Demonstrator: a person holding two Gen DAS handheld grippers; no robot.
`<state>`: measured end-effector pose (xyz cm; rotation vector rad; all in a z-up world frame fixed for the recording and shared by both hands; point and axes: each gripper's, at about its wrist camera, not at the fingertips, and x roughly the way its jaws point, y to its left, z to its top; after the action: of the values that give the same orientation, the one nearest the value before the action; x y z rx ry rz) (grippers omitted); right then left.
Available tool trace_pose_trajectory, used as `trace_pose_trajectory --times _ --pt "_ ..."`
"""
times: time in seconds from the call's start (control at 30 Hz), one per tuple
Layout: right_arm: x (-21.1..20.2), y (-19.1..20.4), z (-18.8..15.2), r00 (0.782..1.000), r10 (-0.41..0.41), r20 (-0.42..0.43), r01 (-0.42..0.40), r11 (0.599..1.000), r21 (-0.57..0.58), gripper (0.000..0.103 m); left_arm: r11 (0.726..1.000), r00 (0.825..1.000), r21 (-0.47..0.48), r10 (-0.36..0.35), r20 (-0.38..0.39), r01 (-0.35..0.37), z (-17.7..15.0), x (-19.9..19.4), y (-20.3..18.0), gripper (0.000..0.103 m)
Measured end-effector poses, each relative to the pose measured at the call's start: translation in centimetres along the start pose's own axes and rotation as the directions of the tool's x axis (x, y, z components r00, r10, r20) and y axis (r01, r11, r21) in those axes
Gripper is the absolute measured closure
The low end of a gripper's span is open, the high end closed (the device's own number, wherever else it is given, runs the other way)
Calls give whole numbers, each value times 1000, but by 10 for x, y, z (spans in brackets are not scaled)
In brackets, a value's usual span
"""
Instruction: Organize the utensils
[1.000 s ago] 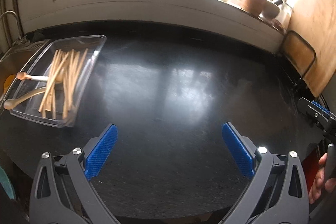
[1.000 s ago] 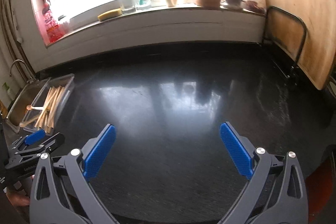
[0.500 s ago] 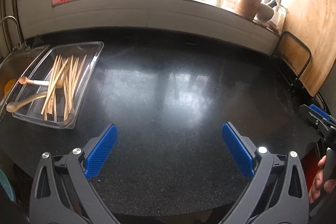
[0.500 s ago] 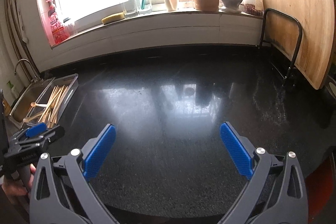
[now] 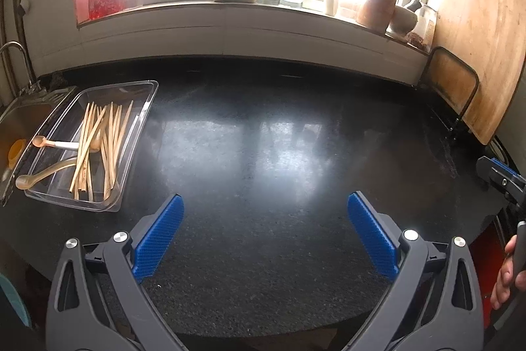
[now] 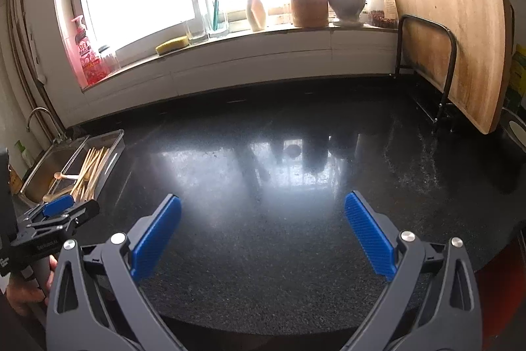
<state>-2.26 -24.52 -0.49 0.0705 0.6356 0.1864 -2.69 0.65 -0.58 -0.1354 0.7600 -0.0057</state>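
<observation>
A clear plastic tray [image 5: 144, 107] [image 6: 113, 153] sits at the left end of the black countertop beside the sink. Inside lie several wooden chopsticks [image 5: 105, 140] [image 6: 90, 170] and two spoons [image 5: 44, 142]. My left gripper [image 5: 264, 231] hovers open over the counter's near edge, right of the tray, nothing between its blue pads. My right gripper [image 6: 261, 227] is open too, over the middle front of the counter. Each gripper shows at the edge of the other's view, held by a hand [image 5: 506, 278].
A steel sink [image 6: 49, 166] with a tap lies left of the tray. The windowsill carries a sponge [image 6: 172, 45], glasses, bottles, a wooden utensil pot [image 6: 307, 2] and a mortar. A large wooden board [image 6: 450, 22] leans in a wire rack at the right.
Both grippers have drawn back and risen slightly, so more of the counter's front edge and windowsill shows. Both stay open. The tray's contents have not moved.
</observation>
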Motion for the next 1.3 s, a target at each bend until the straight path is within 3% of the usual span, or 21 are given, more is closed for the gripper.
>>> trace_pose_trajectory --times 0.53,1.3 --pt "6 23 4 1000 8 -23 -9 999 -47 7 1000 1000 -8 -2 -4 2 1 -1 7 6" --pt "10 23 4 999 15 -35 -17 998 -53 7 1000 1000 -11 5 -2 -5 1 -2 14 6"
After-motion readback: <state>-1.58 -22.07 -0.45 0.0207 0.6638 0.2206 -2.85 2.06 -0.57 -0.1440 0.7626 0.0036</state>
